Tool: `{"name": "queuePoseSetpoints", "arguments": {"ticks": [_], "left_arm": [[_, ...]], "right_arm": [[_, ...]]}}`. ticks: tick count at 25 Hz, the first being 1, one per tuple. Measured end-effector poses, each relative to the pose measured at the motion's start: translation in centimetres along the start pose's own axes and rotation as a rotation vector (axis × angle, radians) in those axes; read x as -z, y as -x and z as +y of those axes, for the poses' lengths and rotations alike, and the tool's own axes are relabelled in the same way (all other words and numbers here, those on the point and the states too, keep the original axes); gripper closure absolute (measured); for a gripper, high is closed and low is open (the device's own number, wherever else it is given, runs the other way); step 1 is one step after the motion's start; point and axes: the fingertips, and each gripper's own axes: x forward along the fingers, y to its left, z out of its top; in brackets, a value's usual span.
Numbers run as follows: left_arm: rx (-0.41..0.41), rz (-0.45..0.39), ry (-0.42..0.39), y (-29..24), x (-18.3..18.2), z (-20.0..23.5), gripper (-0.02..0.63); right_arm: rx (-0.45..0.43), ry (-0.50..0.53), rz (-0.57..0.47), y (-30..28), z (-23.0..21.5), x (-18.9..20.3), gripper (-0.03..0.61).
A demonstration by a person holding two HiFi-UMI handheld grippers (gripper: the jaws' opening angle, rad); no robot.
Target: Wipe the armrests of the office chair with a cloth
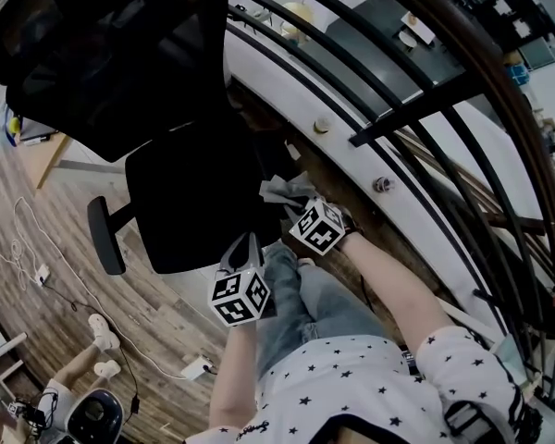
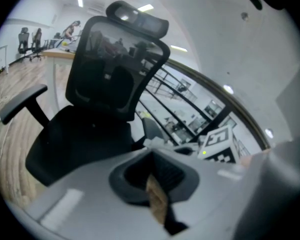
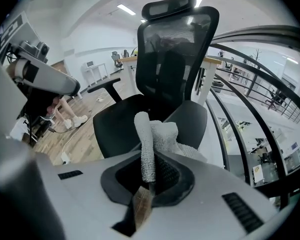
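The black mesh office chair (image 1: 111, 54) stands ahead, its seat (image 1: 194, 202) toward me. One armrest (image 1: 104, 234) juts out at the left, also seen in the left gripper view (image 2: 21, 100). A grey-white cloth (image 3: 157, 134) is pinched in my right gripper (image 3: 147, 179), which is shut on it. The cloth (image 1: 285, 191) hangs at the seat's right edge, over the grey pad of the other armrest (image 3: 187, 118). My left gripper (image 2: 155, 184) is held back over my lap, shut and empty, with its marker cube (image 1: 240, 294) below the seat's front edge.
A curved black railing (image 1: 398, 109) runs close along the chair's right side. White cables (image 1: 37, 239) and a plug (image 1: 196, 368) lie on the wood floor to the left. Another person's feet (image 1: 97, 340) rest at the lower left. A desk corner (image 1: 37, 151) sits behind the chair.
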Motion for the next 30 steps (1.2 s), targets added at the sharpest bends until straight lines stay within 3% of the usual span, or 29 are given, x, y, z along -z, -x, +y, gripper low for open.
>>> {"name": "queuePoseSetpoints", "arguments": {"ticks": [16,30], "left_arm": [[-0.008,-0.01,-0.002,2.6,3.2,-1.2,0.606],[-0.028,-0.057,-0.002,4.3,3.6,-2.0,0.606]], "right_arm": [[-0.015,0.081,0.008,1.2,3.3,2.1,0.554],[-0.024,0.071,-0.015,2.9,4.4,2.3,0.554]]}}
